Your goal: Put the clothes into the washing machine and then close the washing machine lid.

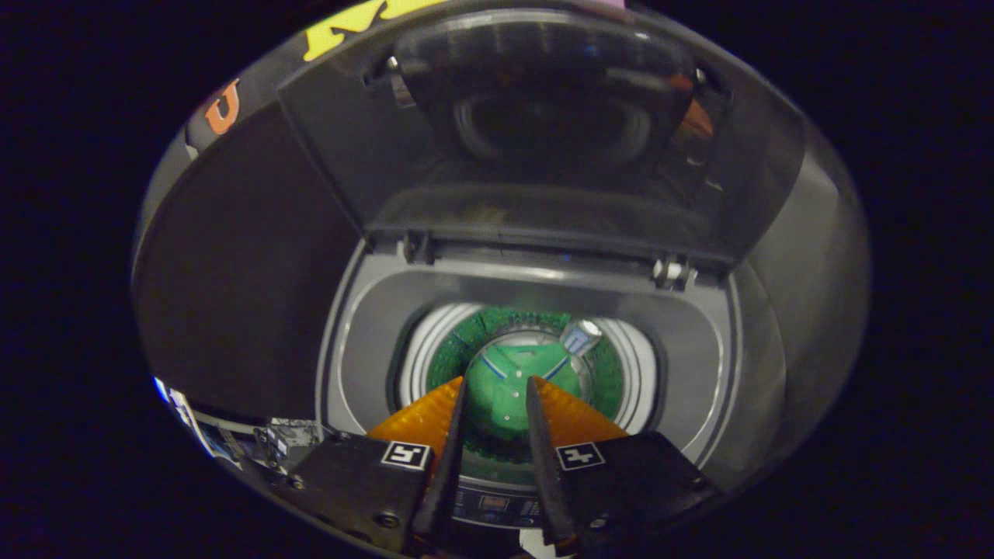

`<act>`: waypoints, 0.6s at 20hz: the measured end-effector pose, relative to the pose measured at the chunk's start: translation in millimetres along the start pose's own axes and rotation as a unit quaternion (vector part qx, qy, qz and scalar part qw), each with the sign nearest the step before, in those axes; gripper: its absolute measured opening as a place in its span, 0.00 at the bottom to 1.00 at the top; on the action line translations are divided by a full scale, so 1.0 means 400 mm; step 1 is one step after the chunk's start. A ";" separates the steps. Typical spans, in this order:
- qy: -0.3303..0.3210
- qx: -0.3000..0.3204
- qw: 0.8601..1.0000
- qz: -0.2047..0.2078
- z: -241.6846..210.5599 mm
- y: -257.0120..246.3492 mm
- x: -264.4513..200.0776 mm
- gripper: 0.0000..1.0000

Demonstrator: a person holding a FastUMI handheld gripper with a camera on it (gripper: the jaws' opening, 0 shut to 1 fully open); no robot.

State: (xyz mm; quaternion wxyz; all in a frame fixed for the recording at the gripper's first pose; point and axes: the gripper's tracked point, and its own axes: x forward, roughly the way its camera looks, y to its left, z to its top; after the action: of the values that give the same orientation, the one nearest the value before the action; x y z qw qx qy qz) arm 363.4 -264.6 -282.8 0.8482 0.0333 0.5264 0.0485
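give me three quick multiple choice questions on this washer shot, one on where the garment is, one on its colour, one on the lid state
1. Where is the garment?
A. inside the drum
B. draped over the lid
C. on the control panel

2. What is its main colour?
A. red
B. green
C. white

3. How does the lid stand?
A. shut flat
B. taken off
C. raised open

Key: 1 A, it lies down in the drum, beyond the fingers of the gripper, which are apart and hold nothing; 2 B, green cloth with a collar; 3 C, it stands up behind the opening on its hinges.
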 end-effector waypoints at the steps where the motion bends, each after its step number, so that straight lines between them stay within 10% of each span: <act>1: -0.008 -0.013 1.000 0.009 0.024 0.013 -0.027 0.47; 4: -0.040 -0.063 0.997 0.007 0.103 0.033 -0.093 0.87; 12: -0.182 -0.070 0.981 0.012 0.375 0.083 -0.322 0.83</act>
State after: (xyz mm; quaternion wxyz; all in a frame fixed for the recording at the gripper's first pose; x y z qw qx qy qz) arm 439.5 -247.5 -98.2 0.9294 -0.0116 0.3581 0.0883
